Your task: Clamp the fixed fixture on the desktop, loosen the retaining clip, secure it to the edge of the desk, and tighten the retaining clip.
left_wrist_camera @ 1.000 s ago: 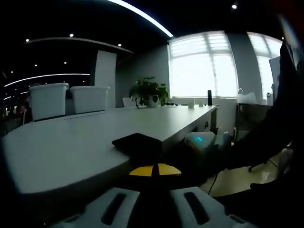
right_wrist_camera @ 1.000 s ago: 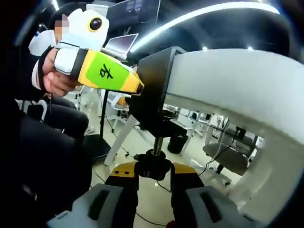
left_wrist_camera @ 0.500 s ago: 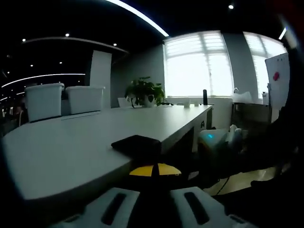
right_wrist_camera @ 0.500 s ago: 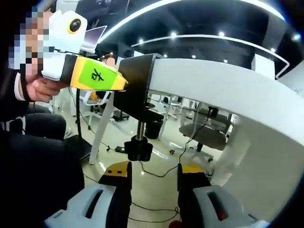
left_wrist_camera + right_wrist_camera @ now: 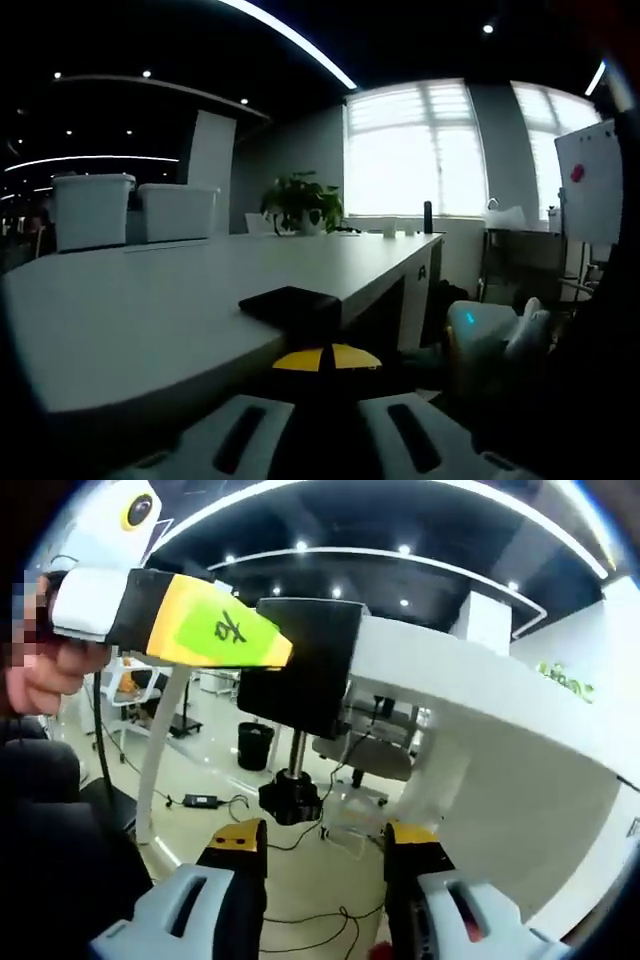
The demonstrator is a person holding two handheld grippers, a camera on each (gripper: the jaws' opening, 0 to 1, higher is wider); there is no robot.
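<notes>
So the black fixture [image 5: 300, 665] is sitting on the edge of the white counter [image 5: 470, 700], its body hugging the counter's rim, and its threaded screw hangs down below the edge with a black knob [image 5: 290, 802] at the bottom end.

In the right gripper view, the right hand-held gripper [image 5: 325, 848] sits just under that knob with its yellow-tipped jaws spread apart, one on each side and a bit lower than the knob, touching nothing as far as I can see. The left hand-held gripper [image 5: 285, 652], yellow with a green label, comes in from the side with a person's hand [image 5: 45, 670] around its grip, and its nose is right up against the fixture's upper part.

From the left gripper view you look across the counter [image 5: 130, 330] top, and the fixture [image 5: 290, 303] shows as a flat black plate lying on the near edge. The left hand-held gripper [image 5: 325, 358] is pushed up to it, but its jaw tips are lost in shadow, so I can't tell if they're actually clamped on it. Beyond the fixture, at the far end of the counter, there's a potted plant [image 5: 300, 200] and two white bins [image 5: 135, 208], with bright windows [image 5: 425, 145] behind.
</notes>
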